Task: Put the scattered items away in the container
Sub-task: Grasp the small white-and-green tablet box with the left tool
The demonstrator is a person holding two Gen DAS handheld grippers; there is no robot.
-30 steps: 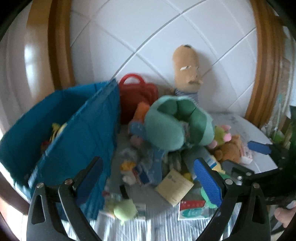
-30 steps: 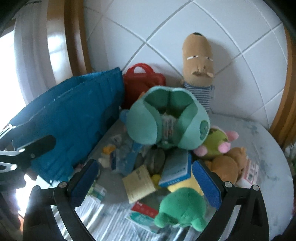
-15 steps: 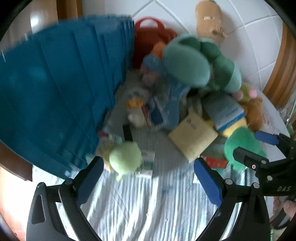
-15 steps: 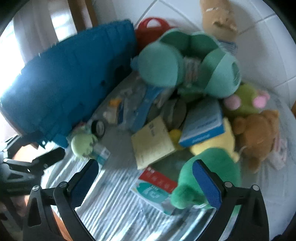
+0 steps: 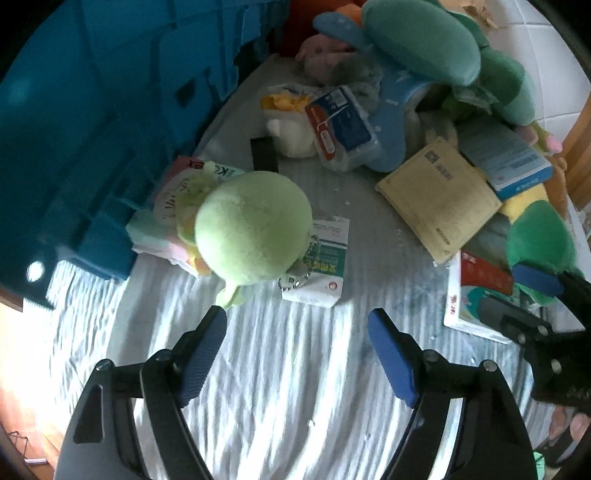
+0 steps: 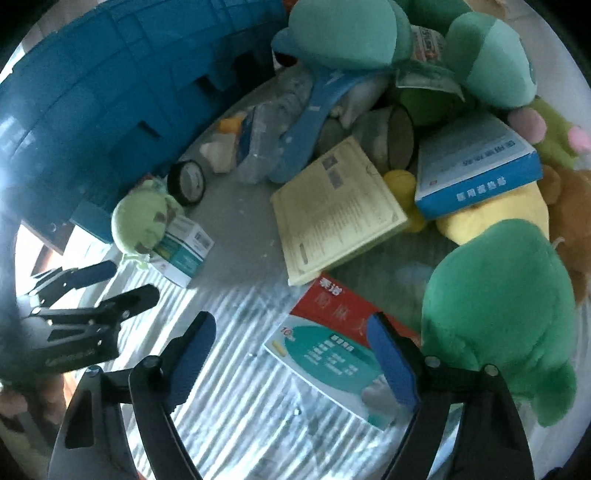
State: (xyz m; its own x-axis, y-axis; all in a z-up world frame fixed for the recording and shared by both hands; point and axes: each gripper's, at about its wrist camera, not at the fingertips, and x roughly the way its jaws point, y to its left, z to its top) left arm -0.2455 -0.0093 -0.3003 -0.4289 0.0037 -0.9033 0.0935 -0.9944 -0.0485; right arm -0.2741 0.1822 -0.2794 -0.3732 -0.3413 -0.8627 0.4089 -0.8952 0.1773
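Many things: lots of toys and boxes lie out on the counter (image 5: pixel 295 387), not in the bin.
Blue bin: the big blue bin (image 5: pixel 92 129) stands on the left side. Its inside does not show, so I cannot tell what is in it.
Pale green toy: a small round plush (image 5: pixel 253 227) lies just beside the bin wall. It rests on a little white and green box (image 5: pixel 325 258) and a pink pack (image 5: pixel 166 221).
Left claw: the left claw (image 5: pixel 297 347) is wide apart and holds nothing. It hangs close to the pale green toy, with the toy just past its tips.
Right claw: the right claw (image 6: pixel 291 347) is wide apart too and holds nothing. It hangs over a flat red and teal box (image 6: pixel 325 350).
Dark green toy: a fat green plush (image 6: pixel 498 314) sits just beside the right claw's right finger.
Middle pile: a yellow booklet (image 6: pixel 332 206), a blue box (image 6: pixel 476 166), a roll of black tape (image 6: pixel 186 182) and a clear case (image 5: pixel 343 125) lie close together.
Back pile: a big teal plush (image 6: pixel 351 33) lies on top of more toys.
How far along: most of what shows is out of the bin, so there is a lot left to put in.
Best guess: each claw looks set to pick up the thing in front of it.
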